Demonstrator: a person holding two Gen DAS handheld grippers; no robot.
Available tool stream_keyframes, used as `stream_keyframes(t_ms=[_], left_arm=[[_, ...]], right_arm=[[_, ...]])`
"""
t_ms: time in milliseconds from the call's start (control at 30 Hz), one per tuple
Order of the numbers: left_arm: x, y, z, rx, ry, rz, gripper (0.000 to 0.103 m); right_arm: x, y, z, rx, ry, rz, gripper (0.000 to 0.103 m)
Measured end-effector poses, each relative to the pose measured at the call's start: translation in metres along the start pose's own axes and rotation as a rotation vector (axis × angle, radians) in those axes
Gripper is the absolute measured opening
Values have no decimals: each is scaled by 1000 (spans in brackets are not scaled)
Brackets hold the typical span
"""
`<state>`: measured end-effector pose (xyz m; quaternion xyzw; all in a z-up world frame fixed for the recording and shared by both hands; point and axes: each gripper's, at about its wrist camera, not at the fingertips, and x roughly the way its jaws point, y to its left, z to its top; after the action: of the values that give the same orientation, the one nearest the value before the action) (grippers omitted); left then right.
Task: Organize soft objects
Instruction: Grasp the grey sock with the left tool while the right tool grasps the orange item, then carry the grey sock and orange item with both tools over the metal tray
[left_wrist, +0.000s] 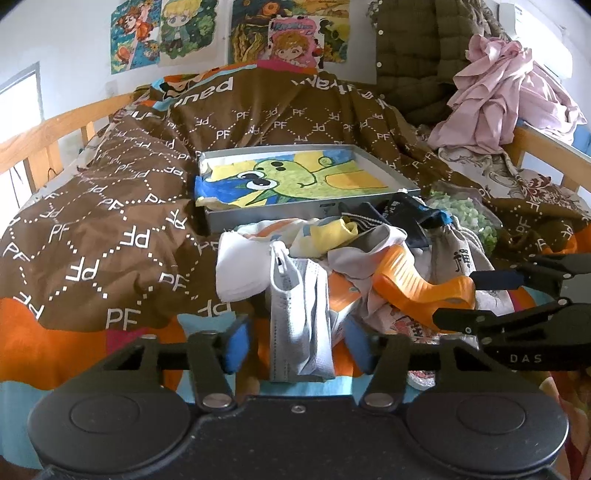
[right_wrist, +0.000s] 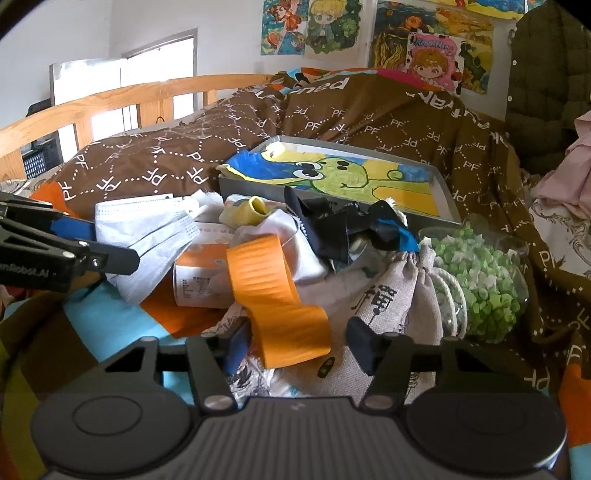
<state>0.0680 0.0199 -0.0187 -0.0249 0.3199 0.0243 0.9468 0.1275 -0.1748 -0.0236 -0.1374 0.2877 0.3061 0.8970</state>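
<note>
On brown duvet (left_wrist: 110, 206), gray tray (left_wrist: 369, 210), postered wall (left_wrist: 74, 33)

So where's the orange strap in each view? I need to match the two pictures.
Left wrist view: the orange strap lies right of centre on the pile, its right end between the right tongs.
Right wrist view: the strap sits low centre, its near end between that camera's own tongs.
Shared landmark: the grey tray with the green cartoon painting, behind the pile.

Black hand-held gripper (left_wrist: 299, 350), seemingly blue-padded fingers (left_wrist: 236, 343)
</note>
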Motion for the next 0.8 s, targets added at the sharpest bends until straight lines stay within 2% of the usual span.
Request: stream_keyframes(t_ms=[133,200,300,367,633,733,800], left_arm=[[-2,4,-1,-27,-4,-10,41],[-3,6,-1,-43,-8,-21,30],[-3,7,-1,-49,-8,-27,15],[-5,9,-1,-70,-5,-52,9],[-26,17,-2,-135,-49,-134,3],[-34,18,-2,-137,-59,-151,3],[-40,21,-1,-146,-68,-164,3]], right_arm=[[1,7,0,-21,6,0,49],[1,10,0,-38,9,-12,42],[-1,11,-1,-38,-1,-12,42],[-6,12,0,-40,-23,-3,41],[-29,23,-2,-100,-90,-23,40],[-40,23,0,-85,-110,-11,40],[-46,21,2,-64,-116,28,40]])
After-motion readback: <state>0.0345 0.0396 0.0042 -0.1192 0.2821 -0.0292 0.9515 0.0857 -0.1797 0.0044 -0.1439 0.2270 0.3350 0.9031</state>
